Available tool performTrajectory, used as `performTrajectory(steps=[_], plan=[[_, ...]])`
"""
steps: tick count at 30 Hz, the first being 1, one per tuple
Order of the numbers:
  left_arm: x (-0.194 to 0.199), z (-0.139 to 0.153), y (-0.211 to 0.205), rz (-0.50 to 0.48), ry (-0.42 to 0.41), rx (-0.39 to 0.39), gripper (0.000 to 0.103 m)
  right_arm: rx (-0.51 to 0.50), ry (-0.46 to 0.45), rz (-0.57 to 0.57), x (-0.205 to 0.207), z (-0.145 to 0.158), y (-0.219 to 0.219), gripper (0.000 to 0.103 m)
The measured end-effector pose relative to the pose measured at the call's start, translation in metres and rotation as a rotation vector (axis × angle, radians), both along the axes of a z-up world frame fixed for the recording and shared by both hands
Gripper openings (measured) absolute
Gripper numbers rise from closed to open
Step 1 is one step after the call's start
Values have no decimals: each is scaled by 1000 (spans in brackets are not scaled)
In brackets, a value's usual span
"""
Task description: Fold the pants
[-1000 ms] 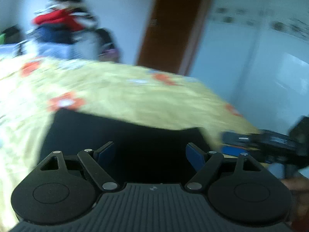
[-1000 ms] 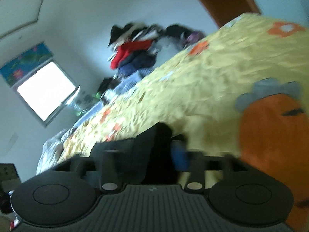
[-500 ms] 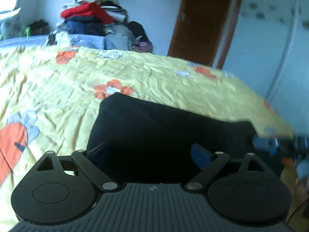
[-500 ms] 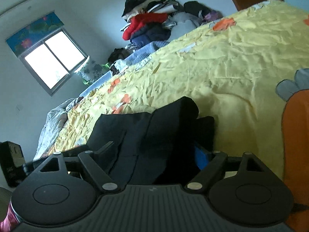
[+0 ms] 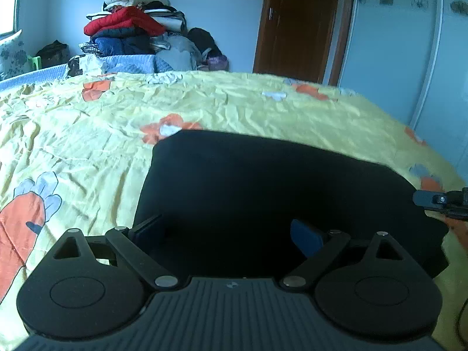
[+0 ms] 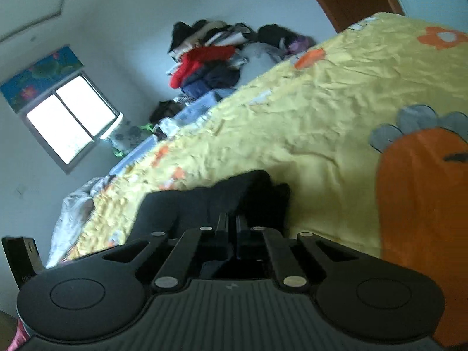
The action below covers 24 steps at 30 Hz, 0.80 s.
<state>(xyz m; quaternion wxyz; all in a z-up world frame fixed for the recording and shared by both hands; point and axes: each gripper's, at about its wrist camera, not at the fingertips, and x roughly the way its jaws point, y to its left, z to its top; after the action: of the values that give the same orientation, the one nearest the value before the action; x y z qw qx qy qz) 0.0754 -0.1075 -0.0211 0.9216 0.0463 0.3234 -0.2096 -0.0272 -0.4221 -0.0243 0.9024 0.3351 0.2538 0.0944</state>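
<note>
Both tongs work black pants (image 5: pixel 278 193) on your bed (image 5: pixel 87 134): left tongs (image 5: pixel 231 228) spread wide, right tongs (image 6: pixel 231 222) pinching fabric; a thin pinch may slip.

Left wrist view: low and close over the black pants (image 5: pixel 278 193), level, facing across the yellow bedspread (image 5: pixel 87 134) toward the clothes pile (image 5: pixel 131 32) and door (image 5: pixel 304 23). Right wrist view: equally near, rolled sideways, facing the same pile (image 6: pixel 210 61) and the window (image 6: pixel 70 122). Shared: pants (image 6: pixel 204 204), bedspread (image 6: pixel 307 117), pile.
</note>
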Motion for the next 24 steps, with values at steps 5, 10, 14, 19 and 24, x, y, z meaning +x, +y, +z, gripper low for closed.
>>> performTrajectory(steps=[5, 10, 14, 19, 24], plan=[[-5, 1, -5, 4, -49, 62, 95, -144, -16, -81, -4, 17, 5, 5], [1, -3, -8, 35, -42, 94, 103, -196, -99, 16, 23, 45, 32, 5], [-5, -10, -10, 38, -90, 123, 103, -296, -38, 158, 58, 35, 75, 5], [-13, -15, -9, 31, -140, 123, 103, -103, 12, 94, 75, 7, 53, 4], [-11, -15, -5, 52, -124, 101, 103, -225, -13, 103, 52, 24, 71, 7]])
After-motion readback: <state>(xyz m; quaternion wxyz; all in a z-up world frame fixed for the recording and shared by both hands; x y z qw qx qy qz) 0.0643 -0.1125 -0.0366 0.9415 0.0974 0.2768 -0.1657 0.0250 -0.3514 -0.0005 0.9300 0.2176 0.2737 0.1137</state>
